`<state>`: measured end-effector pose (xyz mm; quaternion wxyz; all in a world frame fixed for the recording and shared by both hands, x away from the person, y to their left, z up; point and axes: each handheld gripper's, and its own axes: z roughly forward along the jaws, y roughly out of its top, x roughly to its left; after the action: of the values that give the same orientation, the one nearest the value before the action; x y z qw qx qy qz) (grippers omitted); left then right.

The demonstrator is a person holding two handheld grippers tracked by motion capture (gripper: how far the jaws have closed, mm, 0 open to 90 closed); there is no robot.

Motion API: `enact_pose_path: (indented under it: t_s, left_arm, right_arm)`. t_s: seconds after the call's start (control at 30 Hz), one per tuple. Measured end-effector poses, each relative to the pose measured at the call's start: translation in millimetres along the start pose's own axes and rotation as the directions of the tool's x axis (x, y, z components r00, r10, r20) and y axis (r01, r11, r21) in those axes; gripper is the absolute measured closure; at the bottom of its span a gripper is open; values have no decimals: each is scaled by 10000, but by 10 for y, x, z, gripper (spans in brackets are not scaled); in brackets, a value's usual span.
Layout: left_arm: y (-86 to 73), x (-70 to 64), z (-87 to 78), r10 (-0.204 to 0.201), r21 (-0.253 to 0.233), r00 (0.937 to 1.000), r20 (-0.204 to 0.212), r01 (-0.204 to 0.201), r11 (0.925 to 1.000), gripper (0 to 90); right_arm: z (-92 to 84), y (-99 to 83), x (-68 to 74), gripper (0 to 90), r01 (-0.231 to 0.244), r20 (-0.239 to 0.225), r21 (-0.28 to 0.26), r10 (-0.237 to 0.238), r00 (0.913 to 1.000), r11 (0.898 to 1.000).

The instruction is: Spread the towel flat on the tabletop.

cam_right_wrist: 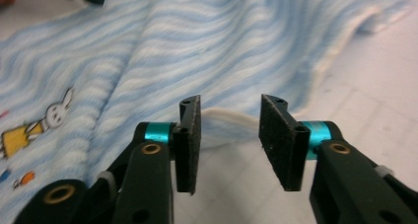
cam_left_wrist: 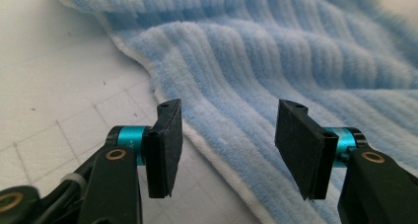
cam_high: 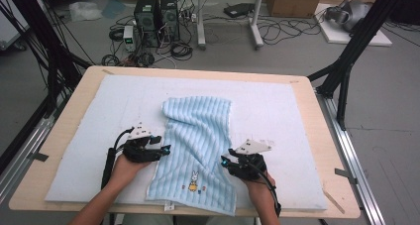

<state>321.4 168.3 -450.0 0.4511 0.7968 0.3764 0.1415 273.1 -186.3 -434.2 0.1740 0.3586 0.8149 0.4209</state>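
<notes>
Left gripper (cam_high: 167,148): jaws stood apart, nothing pinched. In the left gripper view (cam_left_wrist: 226,150) the pads framed the white-hemmed left edge of the towel (cam_left_wrist: 276,61), with the cloth lying below and beyond them, untouched as far as could be seen. From the high view this gripper sat just beside the towel's left edge, roughly halfway along its length, tips pointing in toward the cloth. A black cable ran back from it along the person's left forearm.

Right gripper (cam_high: 224,162): jaws also apart, the gap narrower than the left's. In the right gripper view (cam_right_wrist: 229,142) a curled bit of the towel's white hem (cam_right_wrist: 226,123) lay in line with the gap, just past the pads; no pressing on it was visible. From the high view this gripper sat at the towel's right edge, nearer the person than the left one, tips pointing in at the cloth.

Towel (cam_high: 195,150): light blue with pale stripes, lying lengthwise between the two grippers, rumpled in soft folds, its far end narrower and bunched. Near its close end a small rabbit print (cam_high: 194,182) faced up; the right gripper view picked up the same print (cam_right_wrist: 37,123) off to the left of the jaws.

Under the towel lay a pale blue mat (cam_high: 277,106), which extended well beyond the towel on every side. The mat rested on a wooden table (cam_high: 74,98).
</notes>
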Motion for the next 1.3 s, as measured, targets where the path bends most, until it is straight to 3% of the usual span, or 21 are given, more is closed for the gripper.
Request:
enact_pose_path:
  t_s: [0.03,0.13,0.17,0.27,0.3,0.33,0.43,0.47,0.5,0.53,0.57,0.63,0.73,0.97,1.07,1.13,1.17,1.2,1.23,1.27,1.3]
  left_arm:
    - [6,-13,25,80,244,9999,-73,-78,9997,441]
    - [14,-36,41,419,508,9991,5,-419,9978,441]
    - [15,-86,60,880,685,9961,25,-879,9938,475]
    - [15,-117,66,1071,714,9942,-10,-1068,9917,531]
    - [15,-117,61,1056,726,9944,68,-1058,9917,608]
    - [14,-117,57,1039,736,9945,92,-1043,9918,608]
    - [-9,-131,25,1034,693,9941,330,-1055,9920,833]
    - [-16,-136,17,1067,687,9937,355,-1089,9917,833]
    - [-31,-141,-10,1089,719,9931,433,-1119,9911,844]
    - [-31,-141,-10,1089,719,9931,433,-1119,9911,845]
    - [-45,-137,-29,1015,713,9934,541,-1053,9919,845]
    - [-71,-135,-71,943,723,9934,653,-989,9925,847]
    - [-116,-140,-138,877,745,9926,842,-940,9928,851]
    - [-211,-175,-286,814,839,9898,1169,-915,9923,853]
    - [-223,-187,-299,805,825,9894,1207,-908,9924,853]
    - [-230,-193,-308,785,805,9896,1208,-886,9928,853]
    - [-232,-194,-312,716,733,9903,1194,-807,9940,850]
    - [-232,-194,-312,716,733,9903,1194,-807,9940,848]
    - [-229,-192,-318,703,631,9912,1122,-777,9950,846]
    - [-229,-192,-318,703,631,9912,1122,-777,9950,845]
    - [-226,-192,-322,627,563,9918,1110,-693,9960,845]
  right_arm:
    - [-37,9,-41,752,-178,-95,-96,177,9998,9998]
    - [-47,12,-40,749,-101,-129,-68,101,9999,9999]
    - [-30,13,-32,677,-145,-125,-62,144,9998,9999]
    - [5,18,-24,600,-394,-92,-108,393,9992,9992]
    - [60,22,-9,528,-515,-47,-25,514,9987,9987]
    - [60,22,-9,528,-515,-47,-25,514,9987,9987]
    - [173,12,23,560,-349,494,499,324,9983,9981]
    - [173,12,23,560,-349,494,499,324,9983,9981]
    - [208,4,16,654,-359,389,912,325,9987,9952]
    - [208,4,16,654,-359,389,912,325,9987,9952]
    - [213,-1,16,769,-238,87,972,230,9997,9950]
    - [210,2,32,841,62,-22,1014,-60,10000,9948]
    - [203,3,35,852,125,37,1024,-130,9999,9947]
    - [14,-76,-199,891,-673,1360,881,549,9892,9938]
    - [-26,-106,-251,886,-926,1516,782,800,9852,9926]
    - [-49,-114,-273,799,-1106,1404,550,1020,9848,9923]
    - [-50,-86,-251,686,-1125,1123,167,1100,9876,9935]
    - [-50,-86,-251,686,-1125,1123,167,1100,9876,9935]
    - [-20,-32,-188,552,-1123,835,-109,1128,9901,9936]
    - [-20,-32,-188,552,-1123,835,-109,1128,9901,9936]
    - [38,25,-114,444,-1157,533,-271,1170,9917,9929]
